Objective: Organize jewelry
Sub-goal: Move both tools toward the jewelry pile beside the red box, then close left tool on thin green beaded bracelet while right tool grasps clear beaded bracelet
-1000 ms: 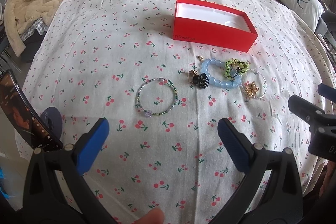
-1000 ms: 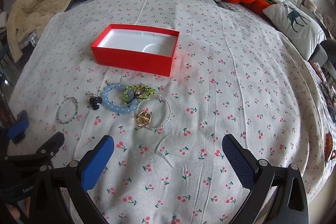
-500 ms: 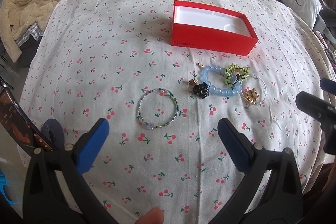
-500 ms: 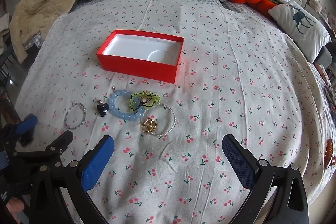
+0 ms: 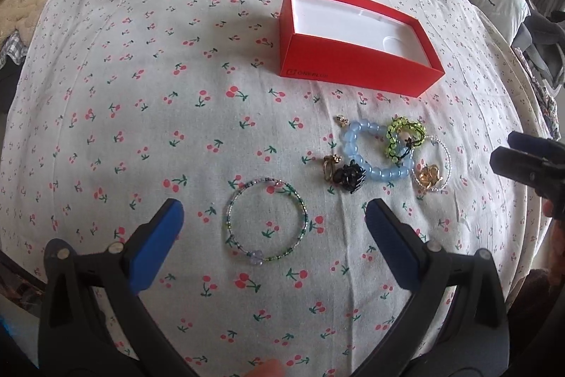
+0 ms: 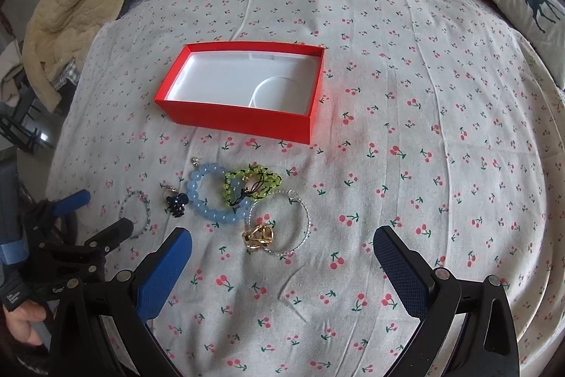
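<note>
The left hand-held gripper [image 5: 270, 228], jaws spread and empty, brackets the thin green-beaded wire bangle [image 5: 266, 221] lying flat on the cherry-print bed sheet [image 5: 141, 94] at 7 o'clock of the red cardboard box [image 5: 353, 69] (light, springy, slippery: pinch across its rim).

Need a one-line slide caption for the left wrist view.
Open left gripper poised over thin green beaded wire bracelet on cherry-print bedsheet, empty red cardboard box beyond.

Both the left gripper [image 5: 270, 230] and right gripper [image 6: 282, 255] have black plastic arms with silver rivets and textured blue pads [image 6: 164, 274]; at eight o'clock in the right view, white lettering and bare fingers [image 6: 23, 324] show
</note>
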Demonstrator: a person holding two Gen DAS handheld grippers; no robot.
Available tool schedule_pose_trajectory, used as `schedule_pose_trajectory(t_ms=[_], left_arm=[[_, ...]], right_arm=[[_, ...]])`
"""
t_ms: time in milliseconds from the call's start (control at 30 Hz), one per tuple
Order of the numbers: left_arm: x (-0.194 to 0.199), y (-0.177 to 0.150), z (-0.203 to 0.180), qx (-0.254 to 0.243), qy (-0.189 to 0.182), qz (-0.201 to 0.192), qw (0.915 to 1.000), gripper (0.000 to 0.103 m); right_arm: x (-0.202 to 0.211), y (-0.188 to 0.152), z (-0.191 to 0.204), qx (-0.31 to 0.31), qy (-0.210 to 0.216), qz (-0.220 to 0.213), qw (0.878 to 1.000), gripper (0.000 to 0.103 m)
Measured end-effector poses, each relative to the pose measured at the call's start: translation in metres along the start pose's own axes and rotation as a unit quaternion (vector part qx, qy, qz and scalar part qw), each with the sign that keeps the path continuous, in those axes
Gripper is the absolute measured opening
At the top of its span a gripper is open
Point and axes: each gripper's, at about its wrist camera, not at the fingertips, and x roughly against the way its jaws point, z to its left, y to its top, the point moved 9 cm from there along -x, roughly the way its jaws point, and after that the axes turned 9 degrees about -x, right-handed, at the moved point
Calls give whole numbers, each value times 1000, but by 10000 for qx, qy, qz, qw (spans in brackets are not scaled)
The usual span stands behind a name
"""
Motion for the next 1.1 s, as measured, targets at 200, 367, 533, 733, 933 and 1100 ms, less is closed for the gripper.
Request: schedule_pose_trajectory(t_ms=[200, 367, 533, 733, 933, 1100], left_arm=[[-9, 8, 9, 267, -304, 95, 9991, 92], [-17, 0, 8, -88, -280, 302, 9991, 92], [-27, -12, 1, -761, -276, 362, 9961, 92], [-32, -25, 0, -1312, -136, 405, 9904, 92], [-33, -30, 7, -1370, -61, 435, 9896, 92], [-32, -28, 10, -1426, -57, 425, 9889, 92]], right_arm=[[-31, 8, -19, -439, 163, 361, 9982, 89], [-45, 9, -24, -461, 180, 503, 9975, 89], [-58, 4, -23, -440, 239, 676, 9965, 88], [-69, -5, -3, -127, 245, 821, 9962, 88], [-86, -14, 8, 353, -276, 903, 9949, 88], [-100, -19, 16, 747, -705, 820, 9913, 87]])
